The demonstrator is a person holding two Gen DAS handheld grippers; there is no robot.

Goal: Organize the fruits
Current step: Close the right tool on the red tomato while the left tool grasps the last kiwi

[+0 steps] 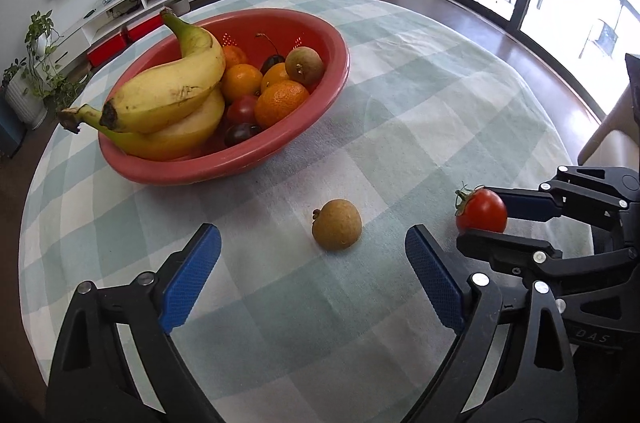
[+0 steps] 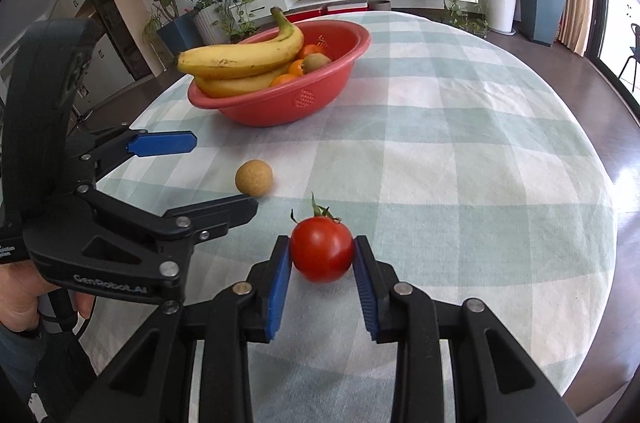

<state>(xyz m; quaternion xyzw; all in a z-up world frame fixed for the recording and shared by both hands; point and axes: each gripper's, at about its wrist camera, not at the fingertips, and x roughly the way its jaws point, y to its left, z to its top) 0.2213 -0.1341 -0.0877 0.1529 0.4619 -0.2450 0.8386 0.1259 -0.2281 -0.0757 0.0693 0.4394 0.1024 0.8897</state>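
Note:
A red tomato [image 2: 322, 249] with a green stem sits between the blue pads of my right gripper [image 2: 322, 251], which is shut on it at the table surface; it also shows in the left wrist view [image 1: 481, 210]. A small round tan fruit [image 1: 337, 229] lies on the checked tablecloth between the spread fingers of my left gripper [image 1: 312, 247], which is open and empty. In the right wrist view that fruit [image 2: 254, 176] lies between the left gripper's fingers [image 2: 162, 144]. A red bowl [image 1: 320, 95] holds bananas [image 1: 172, 91], oranges and other small fruits.
The round table with a green and white checked cloth [image 2: 460, 143] drops off to dark floor on all sides. A chair back [image 1: 608, 139] stands at the table's right edge. Plants and a TV unit line the far wall.

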